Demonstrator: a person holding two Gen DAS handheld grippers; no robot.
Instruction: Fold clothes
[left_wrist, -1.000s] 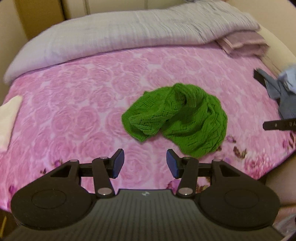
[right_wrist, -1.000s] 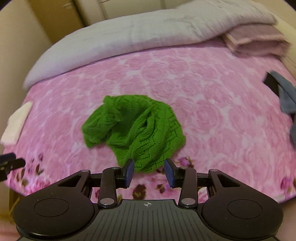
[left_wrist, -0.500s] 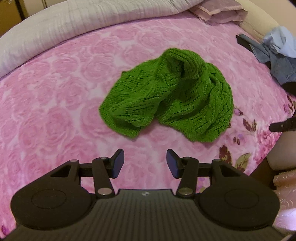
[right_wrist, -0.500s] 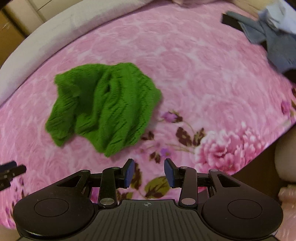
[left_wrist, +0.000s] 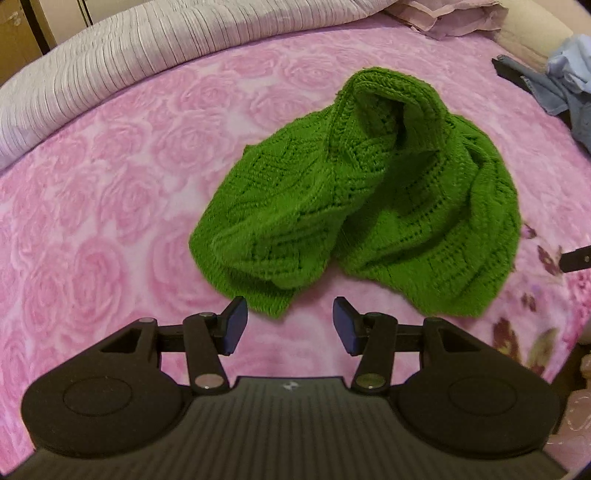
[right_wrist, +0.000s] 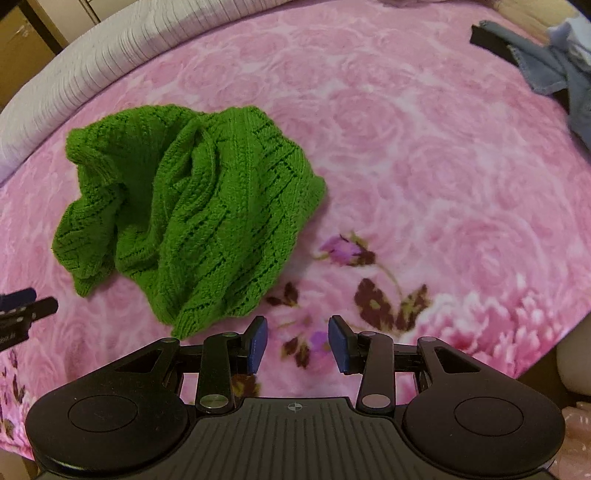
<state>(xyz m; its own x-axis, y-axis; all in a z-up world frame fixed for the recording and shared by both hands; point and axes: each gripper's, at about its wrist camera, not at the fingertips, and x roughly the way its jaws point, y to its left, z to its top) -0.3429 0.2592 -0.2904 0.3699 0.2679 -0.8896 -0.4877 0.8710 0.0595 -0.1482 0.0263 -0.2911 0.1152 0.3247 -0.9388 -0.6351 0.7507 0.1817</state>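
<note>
Green open-knit sweater (left_wrist: 354, 199), one only, crumpled at frame centre on a pink rose-print blanket (left_wrist: 110, 206). No containers in sight. Two black grippers: left gripper (left_wrist: 290, 325) spread wide, empty, just short of the knit's near hem; right gripper (right_wrist: 297, 343) likewise parted, empty, lower centre. Grey-blue clothes heap (right_wrist: 546, 66) upper right; ribbed grey-white quilt (left_wrist: 147, 55) upper left.

Crumpled green knit garment (right_wrist: 192, 218) on pink rose-patterned blanket (right_wrist: 424, 177), right gripper (right_wrist: 297, 343) spread empty near its near-right edge, left gripper tip (right_wrist: 22, 314) at left, blue-grey clothes (right_wrist: 546, 70) far right, grey quilt (right_wrist: 92, 70) far left
</note>
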